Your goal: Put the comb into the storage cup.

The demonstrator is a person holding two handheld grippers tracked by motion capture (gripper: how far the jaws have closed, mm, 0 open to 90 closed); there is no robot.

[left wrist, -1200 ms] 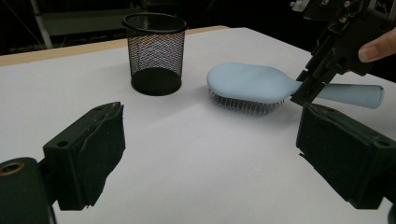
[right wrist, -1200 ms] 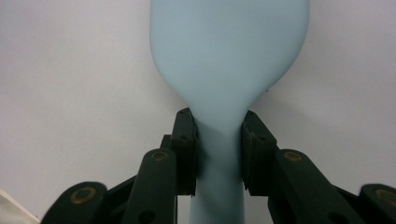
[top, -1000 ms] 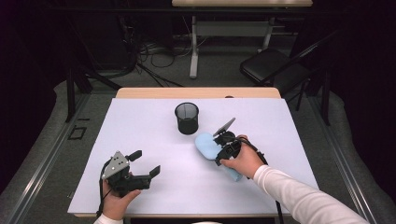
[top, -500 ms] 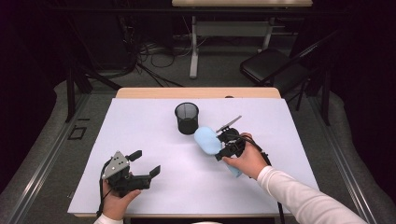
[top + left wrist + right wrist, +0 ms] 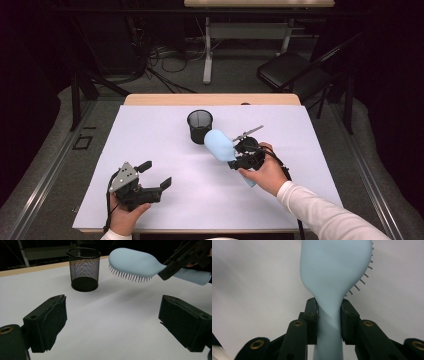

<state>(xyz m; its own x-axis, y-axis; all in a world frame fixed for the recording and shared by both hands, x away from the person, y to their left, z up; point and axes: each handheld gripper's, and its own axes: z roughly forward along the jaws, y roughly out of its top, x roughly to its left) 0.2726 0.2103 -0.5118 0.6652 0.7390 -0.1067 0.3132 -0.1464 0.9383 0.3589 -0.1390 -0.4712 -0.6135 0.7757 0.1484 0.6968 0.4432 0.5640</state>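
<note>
Where bristles face down, hairbrush (image 5: pixel 136 263) in right gripper (image 5: pixel 329 315); left gripper (image 5: pixel 155 175) agape.

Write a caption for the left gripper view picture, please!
Open left tongs watch the blue hairbrush float, bristles down, beside the black mesh cup.

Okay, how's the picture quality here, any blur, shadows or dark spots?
High view: the white table is bright, the room around it dark. Left gripper view: sharp, a soft shadow under the hairbrush. Right gripper view: the table behind the brush is blurred.
</note>
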